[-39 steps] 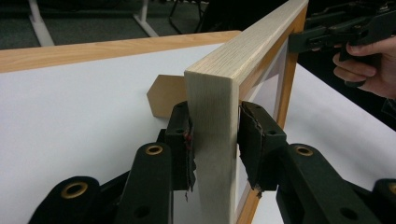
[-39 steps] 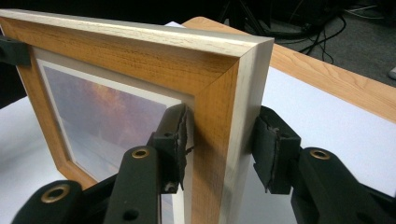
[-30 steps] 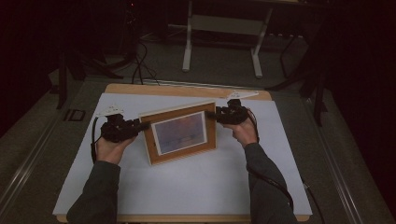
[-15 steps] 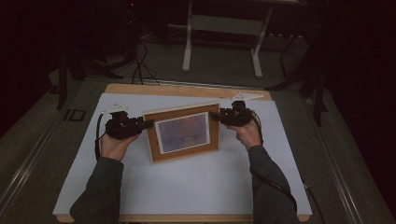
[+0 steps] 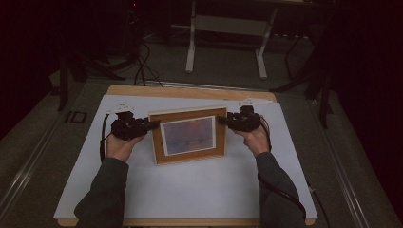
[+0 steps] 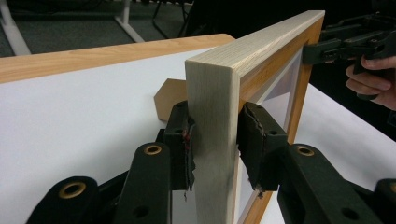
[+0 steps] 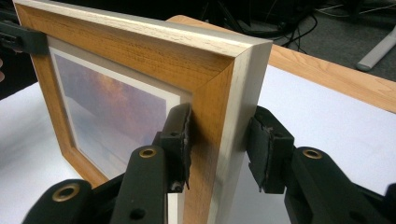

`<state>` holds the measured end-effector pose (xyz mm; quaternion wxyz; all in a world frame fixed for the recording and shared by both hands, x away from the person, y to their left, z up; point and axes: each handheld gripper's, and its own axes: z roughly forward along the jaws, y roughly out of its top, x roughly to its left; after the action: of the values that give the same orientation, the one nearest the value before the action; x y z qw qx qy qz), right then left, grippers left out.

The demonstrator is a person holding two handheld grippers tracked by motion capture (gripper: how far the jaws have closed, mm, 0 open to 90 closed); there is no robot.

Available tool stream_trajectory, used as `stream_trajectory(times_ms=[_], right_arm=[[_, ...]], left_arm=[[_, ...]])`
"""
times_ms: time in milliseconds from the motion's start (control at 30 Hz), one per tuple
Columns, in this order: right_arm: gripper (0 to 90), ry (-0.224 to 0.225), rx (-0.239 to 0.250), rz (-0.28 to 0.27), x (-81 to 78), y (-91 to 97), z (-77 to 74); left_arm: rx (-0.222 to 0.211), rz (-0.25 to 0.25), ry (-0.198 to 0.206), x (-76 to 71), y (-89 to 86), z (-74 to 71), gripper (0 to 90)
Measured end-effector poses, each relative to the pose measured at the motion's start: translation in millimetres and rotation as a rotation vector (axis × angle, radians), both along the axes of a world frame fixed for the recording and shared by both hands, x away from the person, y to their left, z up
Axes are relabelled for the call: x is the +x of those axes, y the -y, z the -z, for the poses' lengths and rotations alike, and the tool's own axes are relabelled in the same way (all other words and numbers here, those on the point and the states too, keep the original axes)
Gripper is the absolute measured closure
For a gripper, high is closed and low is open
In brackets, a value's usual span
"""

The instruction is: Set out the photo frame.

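Two grippers: one at each side edge of a wooden picture frame (image 5: 188, 134) standing upright at the middle of the high view.
Picture frame: honey-coloured wood on its face, pale ash-grey wood on its outer sides, a white mat inside and a hazy purple and orange print behind the glass.
Frame's place: on the white table top (image 5: 190, 190), its lower edge towards the bottom of the high view, its face towards the person.
Left gripper (image 5: 142, 126): at centre left of the high view, held level and pointed at the frame's left edge.
Left gripper's jaws: in the left gripper view (image 6: 214, 144) both pads lie against the frame's pale side, one on the back and one on the front; clamped on the frame.
Right gripper (image 5: 227, 120): at centre right of the high view, level, at the frame's right edge.
Right gripper's jaws: they have just been closing with the frame's corner between them; in the right gripper view (image 7: 219, 140) the front pad touches the honey-coloured face, while the back pad stands a little clear of the pale side, so not yet a grip.
Brown stand piece (image 6: 169, 97): a flat wooden shape behind the frame, at the centre of the left gripper view.
Table edge (image 5: 190, 91): a light wood strip along the far side of the white top.
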<state>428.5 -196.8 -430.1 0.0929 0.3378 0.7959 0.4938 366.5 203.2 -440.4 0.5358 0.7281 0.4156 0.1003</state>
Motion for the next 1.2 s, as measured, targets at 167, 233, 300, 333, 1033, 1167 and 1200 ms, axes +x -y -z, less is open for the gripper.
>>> stream_trajectory(times_ms=[167, 233, 300, 333, 1033, 1167, 1200], right_arm=[[61.8, -0.003, 0.001, 0.014, -3.0, 4.1, -0.3], [61.8, -0.004, 0.0, 0.019, -4.7, 5.4, -0.6], [61.8, -0.002, -0.001, 0.026, -6.5, 6.7, -0.7], [61.8, -0.001, -0.002, 0.028, -7.3, 7.6, -0.7], [61.9, -0.004, -0.001, 0.069, -17.2, 21.0, -1.4], [61.9, -0.009, -0.002, 0.076, -19.6, 25.3, -2.0], [61.9, -0.008, -0.003, 0.078, -20.2, 26.2, -2.1]], left_arm=[[0.007, 0.003, -0.001, 2.6, 3.8, -0.8, 66.5], [0.007, 0.004, 0.001, 3.5, 5.2, -0.8, 66.5], [0.007, 0.008, 0.001, 4.3, 6.5, -0.9, 66.4], [0.008, 0.009, 0.001, 4.7, 7.3, -1.1, 66.4], [-0.012, 0.037, 0.0, 10.9, 19.5, 0.7, 66.2], [-0.014, 0.045, -0.001, 11.9, 23.3, 0.7, 66.2], [-0.013, 0.047, 0.0, 12.2, 24.0, 0.7, 66.2]])
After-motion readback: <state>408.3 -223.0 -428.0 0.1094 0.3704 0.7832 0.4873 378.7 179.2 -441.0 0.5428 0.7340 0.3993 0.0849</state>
